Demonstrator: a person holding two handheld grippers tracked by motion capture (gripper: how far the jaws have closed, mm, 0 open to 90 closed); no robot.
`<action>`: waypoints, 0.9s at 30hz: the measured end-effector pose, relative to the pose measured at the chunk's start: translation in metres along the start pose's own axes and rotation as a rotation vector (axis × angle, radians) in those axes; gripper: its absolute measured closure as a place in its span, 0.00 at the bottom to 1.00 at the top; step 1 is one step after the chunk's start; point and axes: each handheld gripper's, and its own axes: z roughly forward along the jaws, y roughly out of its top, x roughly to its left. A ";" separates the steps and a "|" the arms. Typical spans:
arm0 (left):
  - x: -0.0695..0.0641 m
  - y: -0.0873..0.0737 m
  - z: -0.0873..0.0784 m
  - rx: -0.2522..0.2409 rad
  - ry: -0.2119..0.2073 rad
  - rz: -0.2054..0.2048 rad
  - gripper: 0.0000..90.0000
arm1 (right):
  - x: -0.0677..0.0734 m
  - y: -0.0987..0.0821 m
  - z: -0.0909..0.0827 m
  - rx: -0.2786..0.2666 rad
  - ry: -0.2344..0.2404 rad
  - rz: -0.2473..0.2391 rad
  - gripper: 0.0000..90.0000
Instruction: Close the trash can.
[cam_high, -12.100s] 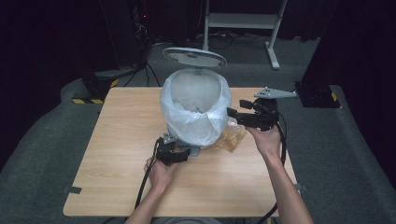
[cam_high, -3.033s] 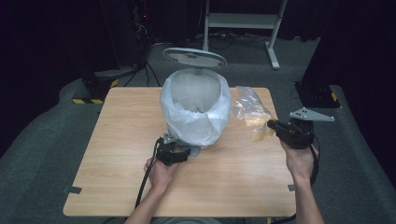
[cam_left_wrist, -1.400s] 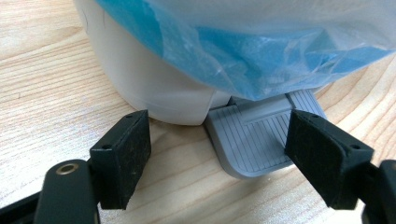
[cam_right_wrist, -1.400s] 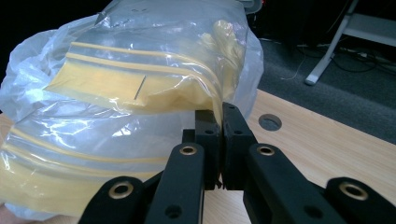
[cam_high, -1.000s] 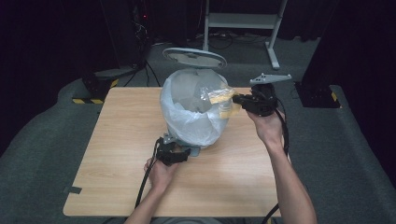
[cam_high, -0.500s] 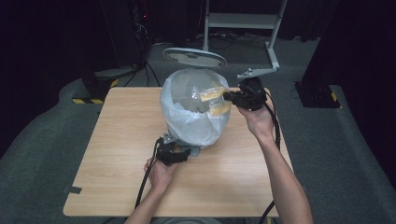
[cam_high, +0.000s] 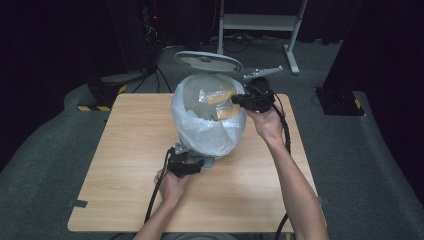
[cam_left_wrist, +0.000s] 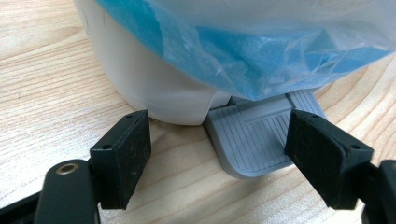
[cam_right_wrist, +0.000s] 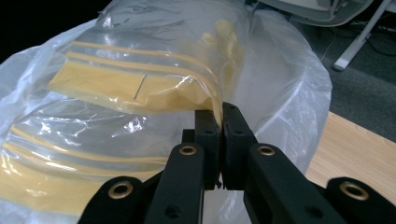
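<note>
Over the bin's (cam_high: 207, 117) lined mouth, at two o'clock of it, the right tool (cam_right_wrist: 220, 122) pinches a clear yellow-striped bag (cam_right_wrist: 135, 88) (no legible writing). At six o'clock, the left tool (cam_left_wrist: 219, 149) straddles the pedal (cam_left_wrist: 254, 144), jaws apart.

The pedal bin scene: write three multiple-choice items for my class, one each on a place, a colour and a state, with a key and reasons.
1. Where is the clear bag with yellow stripes?
A. Over the open bin
B. Flat on the table
C. On the floor

2. What colour is the bin's foot pedal?
A. Red
B. Grey
C. Green

3. How do the right gripper's jaws stand?
A. Wide open
B. Shut on nothing
C. Shut on the clear bag

Key: 1 A, the high view shows it above the lined bin's mouth, lid up; 2 B, the left gripper view shows a ribbed grey pedal; 3 C, the right gripper view shows plastic pinched between the pads.
</note>
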 end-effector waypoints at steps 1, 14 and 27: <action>0.000 0.000 0.000 0.000 0.000 0.000 0.25 | 0.000 0.001 0.002 0.002 0.000 0.001 0.97; 0.000 0.000 0.000 -0.001 0.000 0.000 0.25 | 0.005 0.011 0.020 0.045 -0.019 -0.020 0.96; 0.000 0.000 0.000 -0.001 0.000 0.000 0.25 | 0.012 0.015 0.039 0.138 -0.011 -0.026 0.57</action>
